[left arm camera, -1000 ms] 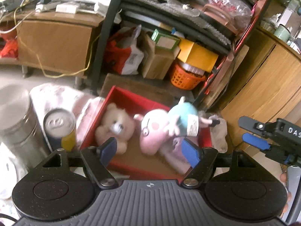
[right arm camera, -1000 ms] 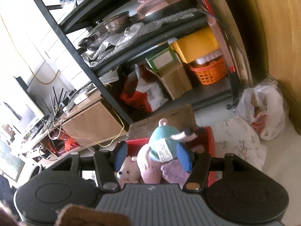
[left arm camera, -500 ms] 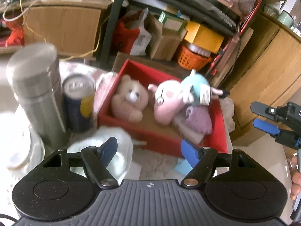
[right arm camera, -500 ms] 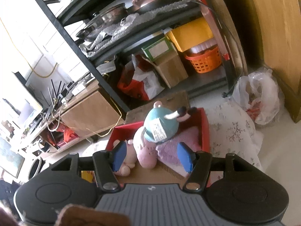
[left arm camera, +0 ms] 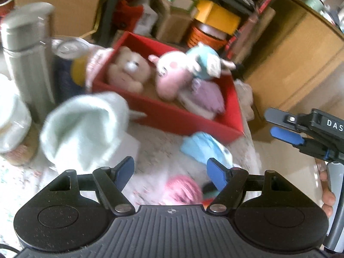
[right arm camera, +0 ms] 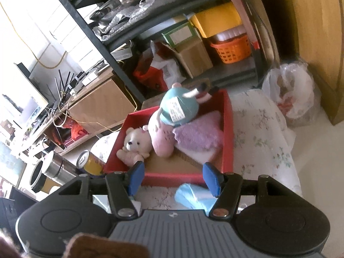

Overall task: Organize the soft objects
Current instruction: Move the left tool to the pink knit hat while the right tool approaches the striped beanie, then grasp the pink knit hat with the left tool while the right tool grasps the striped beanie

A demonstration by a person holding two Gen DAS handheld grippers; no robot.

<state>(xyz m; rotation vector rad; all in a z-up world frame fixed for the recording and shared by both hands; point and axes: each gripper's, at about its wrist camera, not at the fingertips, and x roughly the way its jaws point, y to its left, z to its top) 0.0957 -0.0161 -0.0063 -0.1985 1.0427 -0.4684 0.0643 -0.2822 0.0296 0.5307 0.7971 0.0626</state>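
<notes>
A red box (left arm camera: 185, 120) on the flowered tablecloth holds a beige teddy bear (left arm camera: 129, 71), a pink pig plush (left arm camera: 172, 75), a teal plush (left arm camera: 204, 62) lying on the pig, and a purple fuzzy cloth (left arm camera: 206, 96). In front of the box lie a mint green fleece piece (left arm camera: 83, 129), a blue cloth (left arm camera: 202, 146) and a pink fuzzy item (left arm camera: 182, 189). My left gripper (left arm camera: 169, 169) hangs open over the cloth between them, holding nothing. My right gripper (right arm camera: 173, 172) is open and empty just short of the red box (right arm camera: 228, 129), above the blue cloth (right arm camera: 193, 195).
A steel flask (left arm camera: 28, 60) and a yellow can (right arm camera: 90, 163) stand left of the box, a white jar (left arm camera: 13, 124) nearer. Behind are a black shelf (right arm camera: 120, 68) with cartons and an orange basket (right arm camera: 232, 47). A wooden cabinet (left arm camera: 296, 64) and a plastic bag (right arm camera: 290, 92) are on the right.
Both grippers drew back from the box and tipped downward. The box slid up in both views, and the mint, blue and pink soft items came into sight in front of it.
</notes>
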